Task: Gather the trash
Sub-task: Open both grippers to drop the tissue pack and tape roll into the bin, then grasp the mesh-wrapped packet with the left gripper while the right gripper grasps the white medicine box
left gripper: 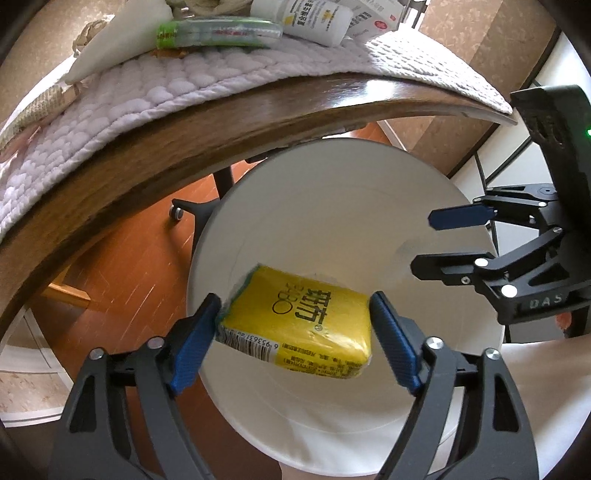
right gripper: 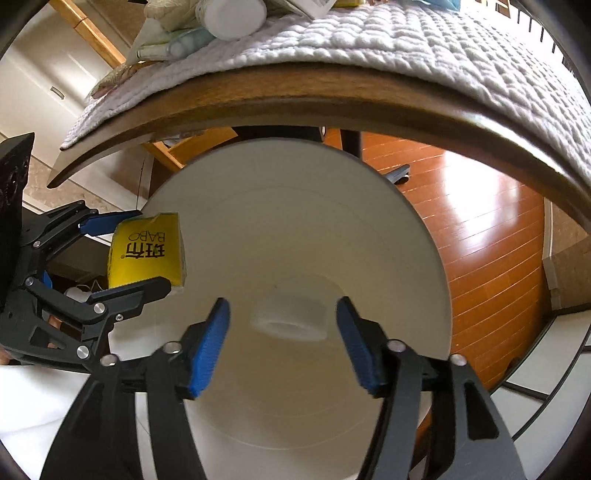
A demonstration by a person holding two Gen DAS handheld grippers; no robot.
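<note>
My left gripper (left gripper: pixel 295 306) hangs over a round white bin (left gripper: pixel 332 203). Its blue pads (left gripper: pixel 192 350) touch both ends of a yellow tissue pack (left gripper: pixel 295 321), which sits slightly tilted at the fingertips. The right wrist view shows the same pack (right gripper: pixel 144 254) between the left gripper's (right gripper: pixel 153 249) fingers, at the bin's (right gripper: pixel 295 221) left rim. My right gripper (right gripper: pixel 282 302) stands open over the bin. A blurred white ring-shaped thing (right gripper: pixel 291 321) lies below the gap between its fingers, touching neither pad. The right gripper (left gripper: pixel 423 242) also shows at the right of the left wrist view.
The wooden table edge (left gripper: pixel 184 147) with a quilted white cloth (left gripper: pixel 129 96) overhangs the bin on its far side. A green packet (left gripper: pixel 218 35) and white boxes (left gripper: pixel 317 22) lie on the cloth. A castor leg (left gripper: pixel 184 212) stands on the orange wood floor (right gripper: pixel 480 240).
</note>
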